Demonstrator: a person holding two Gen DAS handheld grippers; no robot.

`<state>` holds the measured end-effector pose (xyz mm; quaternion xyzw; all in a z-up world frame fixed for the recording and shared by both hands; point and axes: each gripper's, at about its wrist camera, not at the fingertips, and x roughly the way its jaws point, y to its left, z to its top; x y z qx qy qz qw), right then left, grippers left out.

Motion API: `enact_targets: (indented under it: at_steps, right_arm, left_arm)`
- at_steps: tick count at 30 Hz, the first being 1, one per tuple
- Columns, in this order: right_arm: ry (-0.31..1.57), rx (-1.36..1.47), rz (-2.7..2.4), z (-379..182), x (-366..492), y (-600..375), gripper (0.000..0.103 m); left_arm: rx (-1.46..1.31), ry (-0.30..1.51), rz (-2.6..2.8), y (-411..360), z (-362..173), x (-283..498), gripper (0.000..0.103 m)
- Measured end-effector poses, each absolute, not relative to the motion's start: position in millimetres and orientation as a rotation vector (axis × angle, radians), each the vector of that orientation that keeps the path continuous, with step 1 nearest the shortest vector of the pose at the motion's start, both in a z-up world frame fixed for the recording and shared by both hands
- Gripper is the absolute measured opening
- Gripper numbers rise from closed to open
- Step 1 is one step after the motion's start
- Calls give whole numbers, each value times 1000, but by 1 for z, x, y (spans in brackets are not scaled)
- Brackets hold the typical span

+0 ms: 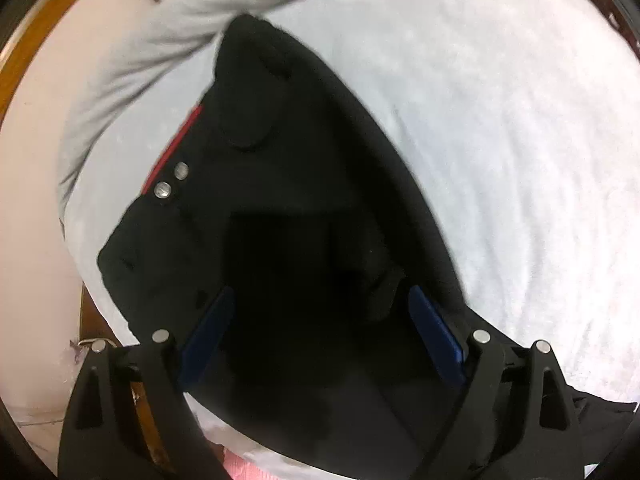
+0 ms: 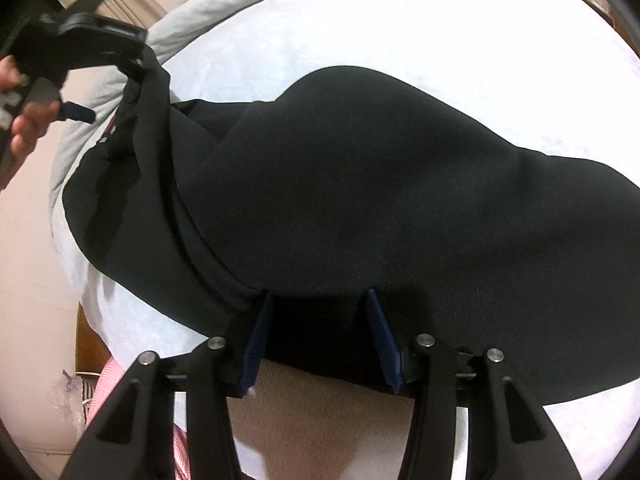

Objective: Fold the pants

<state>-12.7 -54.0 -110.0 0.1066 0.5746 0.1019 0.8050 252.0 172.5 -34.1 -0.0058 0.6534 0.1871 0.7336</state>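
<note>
No brand, label or legible writing appears in either view.

Left wrist view, left to right: pale wall with a wooden frame edge (image 1: pixel 24 60), a grey rumpled duvet (image 1: pixel 132 56), then the black pants (image 1: pixel 304 184) lying on the white bed (image 1: pixel 520 160). The waistband faces the camera, showing a red inner strip (image 1: pixel 176 140) and two metal snap buttons (image 1: pixel 172 180); these details are not legible in the other view. The left gripper (image 1: pixel 322 320) hangs above the pants with its blue fingers (image 1: pixel 208 328) spread wide, nothing pressed between them.

Right wrist view, left to right: a hand (image 2: pixel 28 120) holding the left gripper at the pants' waistband end, which rises in a peak towards it; whether they touch cannot be told. The pants span the bed, folded over in a broad mound. The right gripper (image 2: pixel 318 320) stands at the near edge of the cloth, fingers (image 2: pixel 256 344) about half apart with a bunch of black fabric between them; whether the pads press on it cannot be told. Pink striped fabric (image 2: pixel 108 376) shows at lower left.
</note>
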Motion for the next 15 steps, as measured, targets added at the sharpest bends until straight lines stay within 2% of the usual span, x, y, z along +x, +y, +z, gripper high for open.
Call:
enact_targets:
  at_steps: [2, 4, 6, 10, 14, 15]
  right_arm:
    - [1229, 234, 224, -110, -14, -56, 49]
    - [1230, 242, 228, -111, -14, -58, 49]
    - [1232, 249, 233, -110, -16, -61, 49]
    - [1237, 264, 244, -109, -18, -66, 49]
    - [1230, 238, 228, -108, -19, -63, 50]
    - [1230, 231, 222, -107, -19, -60, 50]
  left_arm:
    - [-42, 1456, 414, 183, -41, 246, 65]
    - [-141, 1471, 392, 196, -48, 239, 2]
    - [-261, 1459, 370, 212, -50, 225, 0]
    - [-240, 1274, 379, 230, -24, 182, 0]
    - [-314, 1300, 294, 239, -22, 164, 1]
    - [-318, 1321, 277, 237, -23, 165, 11]
